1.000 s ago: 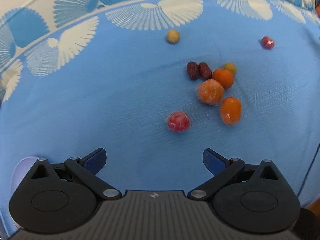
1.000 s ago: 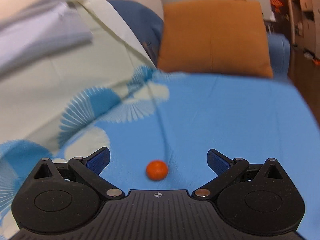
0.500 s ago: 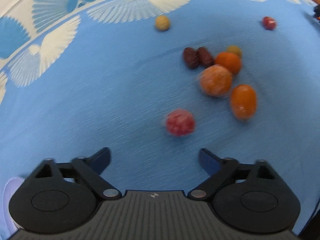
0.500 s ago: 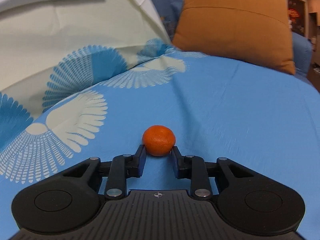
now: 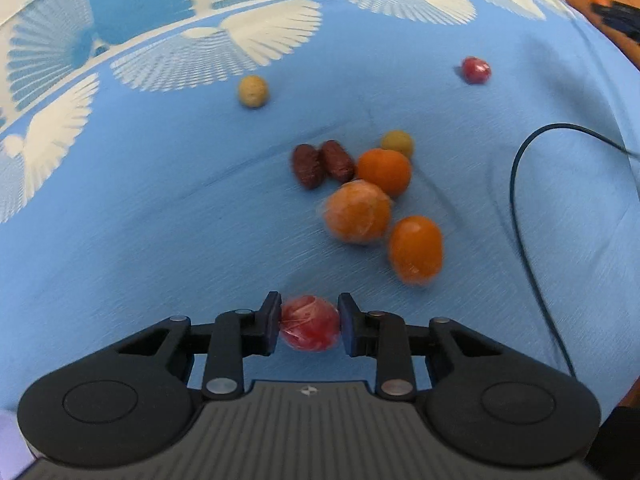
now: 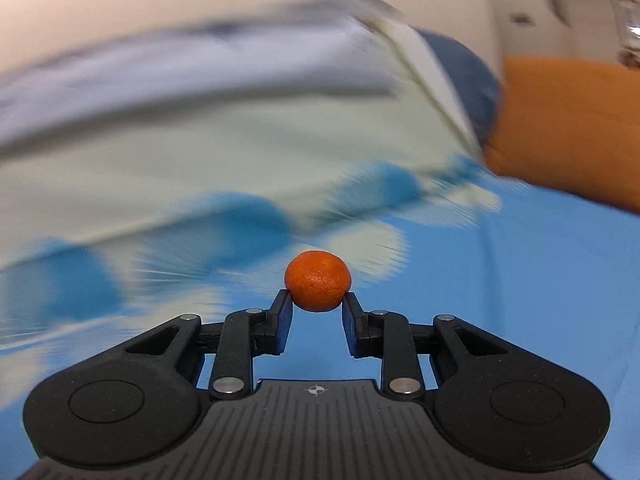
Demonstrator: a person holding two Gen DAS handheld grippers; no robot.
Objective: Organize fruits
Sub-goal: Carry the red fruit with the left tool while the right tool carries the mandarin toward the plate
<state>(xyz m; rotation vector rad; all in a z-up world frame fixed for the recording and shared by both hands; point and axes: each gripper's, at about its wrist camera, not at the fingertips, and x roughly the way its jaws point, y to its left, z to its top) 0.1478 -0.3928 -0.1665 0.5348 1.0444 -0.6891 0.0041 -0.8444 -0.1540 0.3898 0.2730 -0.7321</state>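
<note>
Left gripper (image 5: 309, 322) jaws just closed, pads now pinching the wrapped red fruit (image 5: 309, 323); round, no clear long axis. Right gripper (image 6: 316, 310) clamped on small mandarin (image 6: 318, 286), flattened side up.

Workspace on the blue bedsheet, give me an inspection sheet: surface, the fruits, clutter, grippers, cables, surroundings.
Surface: blue bedsheet with white fan print along its far edge, lightly creased.
Job's things: cluster of two dark dates, three orange fruits and a small yellow-green one; a tan ball fruit and a small red fruit lie apart.
Clutter: nothing seen.
Grippers: left gripper has just been closing, and its pads now press on a wrapped red fruit; right gripper is shut on a mandarin, its view motion-blurred.
Cables: one dark cable loops across the sheet to the right of the cluster.
Surroundings: orange cushion, pale folded bedding.
</note>
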